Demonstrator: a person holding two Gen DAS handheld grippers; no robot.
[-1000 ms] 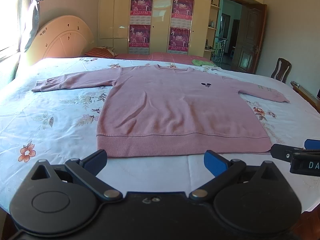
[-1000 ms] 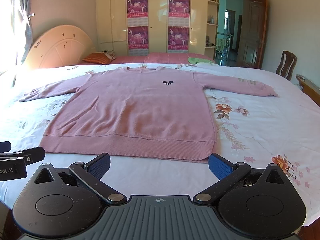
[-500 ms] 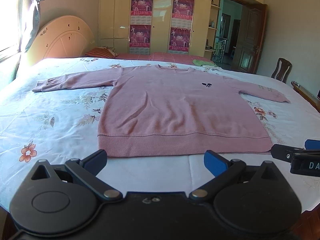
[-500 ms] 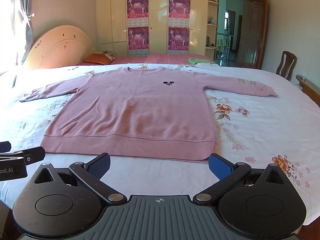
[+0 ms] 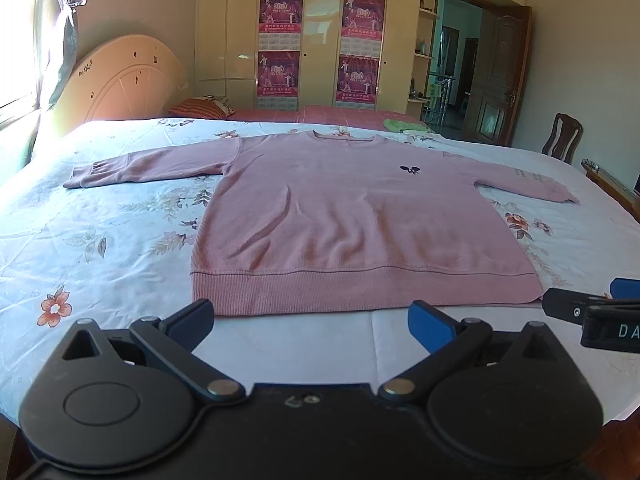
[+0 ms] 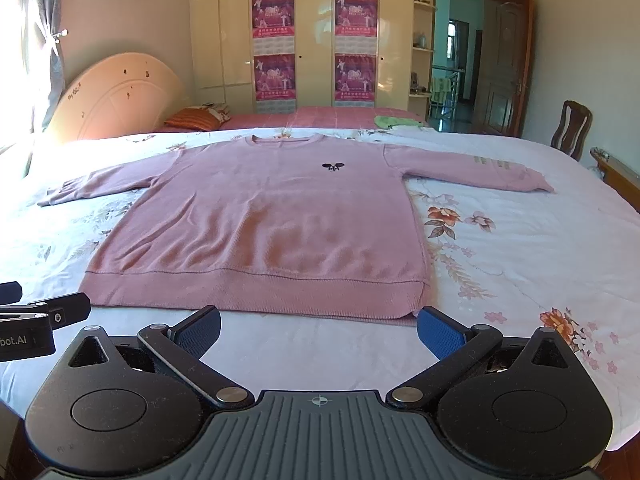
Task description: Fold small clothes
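A pink long-sleeved sweater (image 5: pixel 352 220) lies flat, front up, on the floral bed sheet (image 5: pixel 100 248), both sleeves spread out sideways and the hem towards me. It also shows in the right wrist view (image 6: pixel 272 224). My left gripper (image 5: pixel 312 322) is open and empty, just short of the hem near its left half. My right gripper (image 6: pixel 318 330) is open and empty, just short of the hem near its right corner. Each gripper's tip shows at the edge of the other's view.
A headboard (image 5: pixel 120 88) leans at the back left by the window. A red pillow (image 5: pixel 202 107) and a green cloth (image 5: pixel 402 125) lie beyond the sweater. A wardrobe with posters stands behind. A wooden chair (image 5: pixel 562 142) and an open door are at the right.
Both grippers have edged slightly closer to the sweater's hem. Both stay open and the sweater has not moved.
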